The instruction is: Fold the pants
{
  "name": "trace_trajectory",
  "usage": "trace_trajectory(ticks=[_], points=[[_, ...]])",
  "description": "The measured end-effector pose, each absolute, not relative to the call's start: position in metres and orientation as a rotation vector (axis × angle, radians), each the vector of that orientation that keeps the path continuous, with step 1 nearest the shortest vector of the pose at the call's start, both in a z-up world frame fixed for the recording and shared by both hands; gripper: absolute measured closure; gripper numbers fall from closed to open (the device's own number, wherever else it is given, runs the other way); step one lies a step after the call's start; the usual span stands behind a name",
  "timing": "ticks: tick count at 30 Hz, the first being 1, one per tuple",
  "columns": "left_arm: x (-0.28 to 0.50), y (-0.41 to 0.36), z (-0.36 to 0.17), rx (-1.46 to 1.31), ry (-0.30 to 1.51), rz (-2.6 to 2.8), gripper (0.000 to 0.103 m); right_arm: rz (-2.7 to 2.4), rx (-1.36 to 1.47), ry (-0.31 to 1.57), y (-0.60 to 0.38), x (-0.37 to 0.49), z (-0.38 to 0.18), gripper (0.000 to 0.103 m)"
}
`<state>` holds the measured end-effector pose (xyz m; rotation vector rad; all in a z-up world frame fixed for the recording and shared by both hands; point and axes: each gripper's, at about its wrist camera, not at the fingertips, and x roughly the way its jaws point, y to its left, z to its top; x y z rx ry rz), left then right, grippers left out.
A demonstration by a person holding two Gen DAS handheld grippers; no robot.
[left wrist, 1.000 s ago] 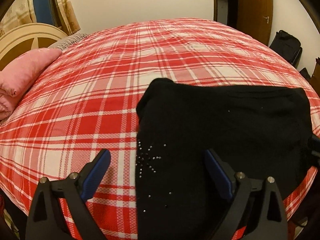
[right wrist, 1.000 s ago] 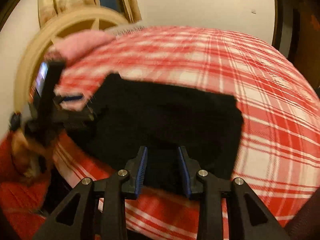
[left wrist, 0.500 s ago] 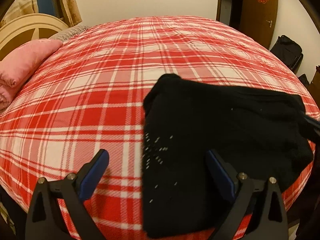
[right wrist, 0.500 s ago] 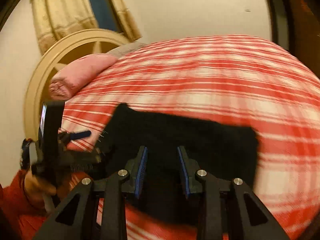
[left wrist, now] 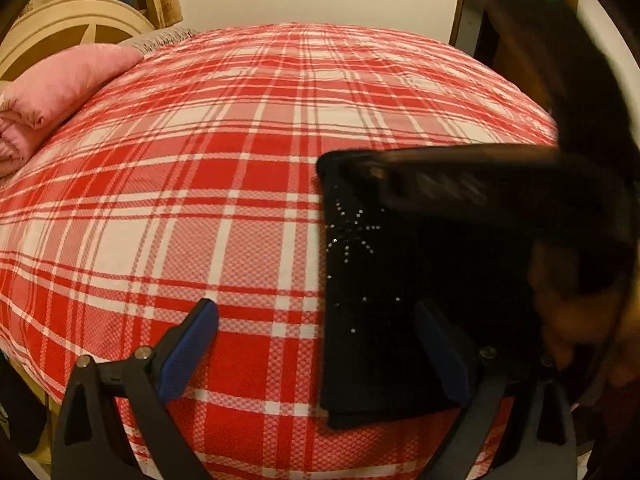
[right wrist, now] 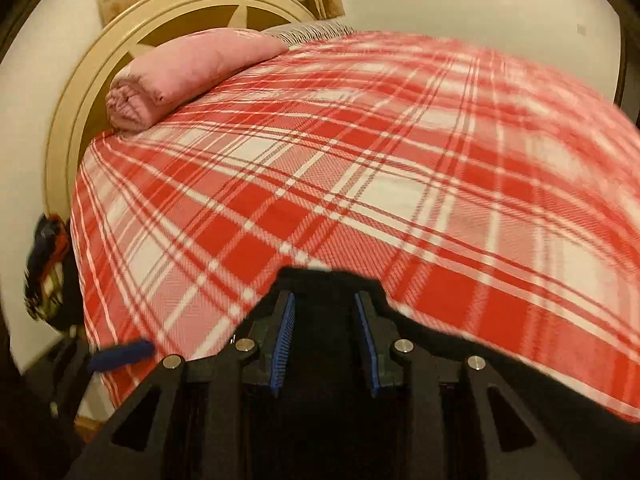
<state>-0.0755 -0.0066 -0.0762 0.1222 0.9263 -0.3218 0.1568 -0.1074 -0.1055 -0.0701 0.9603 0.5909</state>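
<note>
The black pants [left wrist: 404, 292], with small rhinestones near one edge, lie folded on the red plaid bed [left wrist: 224, 152] near its front edge. My left gripper [left wrist: 320, 348] is open just above the bed; its right finger is over the pants' left part and its left finger over bare bedspread. My right gripper [right wrist: 325, 336] is shut on a fold of the pants [right wrist: 460, 360] and holds it up. In the left wrist view the right tool [left wrist: 500, 188] reaches across over the far side of the pants, blurred.
A rolled pink blanket [right wrist: 180, 72] lies at the head of the bed against a cream headboard [right wrist: 96, 80]. A dark doorway [left wrist: 480, 40] is at the far right. Dark items [right wrist: 48, 272] hang beside the bed's left side.
My right gripper has carried the gripped part of the pants leftward over the rest, and now shows across the left wrist view. The left gripper has shifted left and stayed open.
</note>
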Motion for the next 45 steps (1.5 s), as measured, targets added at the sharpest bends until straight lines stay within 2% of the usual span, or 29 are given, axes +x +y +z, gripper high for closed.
trace_trajectory(ticks=[6, 8, 12, 17, 22, 27, 29, 30, 31, 33, 40, 45], points=[[-0.076, 0.000, -0.078, 0.080, 0.939, -0.333, 0.003, 0.604, -0.071, 0.964, -0.103, 0.165, -0.109, 0.072], [-0.076, 0.002, -0.073, 0.088, 0.925, -0.341, 0.003, 0.624, 0.003, 0.898, -0.118, 0.155, -0.092, 0.072], [-0.084, 0.005, -0.051, 0.143, 0.813, -0.337, 0.004, 0.556, 0.104, 0.746, -0.184, 0.123, -0.058, 0.070], [-0.075, -0.015, -0.034, 0.164, 0.737, -0.405, 0.004, 0.294, 0.069, 0.694, -0.271, 0.083, -0.052, 0.070], [-0.057, -0.045, -0.046, 0.169, 0.808, -0.438, 0.004, 0.140, 0.127, 0.749, -0.336, 0.054, -0.078, 0.069], [-0.054, -0.062, -0.056, 0.210, 0.865, -0.412, 0.004, 0.118, 0.126, 0.737, -0.349, 0.035, -0.082, 0.069], [-0.058, -0.062, -0.055, 0.225, 0.850, -0.408, 0.004, 0.087, 0.194, 0.681, -0.361, 0.024, -0.074, 0.054], [-0.059, -0.061, -0.055, 0.227, 0.851, -0.406, 0.004, 0.072, 0.232, 0.661, -0.369, 0.019, -0.072, 0.034], [-0.060, -0.060, -0.054, 0.223, 0.855, -0.400, 0.004, 0.047, 0.273, 0.641, -0.377, 0.013, -0.070, 0.023], [-0.061, -0.057, -0.054, 0.208, 0.860, -0.395, 0.004, 0.018, 0.319, 0.622, -0.388, 0.006, -0.071, 0.022], [-0.062, -0.047, -0.060, 0.144, 0.898, -0.416, 0.003, 0.071, 0.419, 0.792, -0.399, 0.012, -0.112, 0.022], [-0.057, -0.036, -0.074, 0.027, 0.958, -0.428, 0.000, 0.078, 0.405, 0.764, -0.396, 0.004, -0.116, 0.021]])
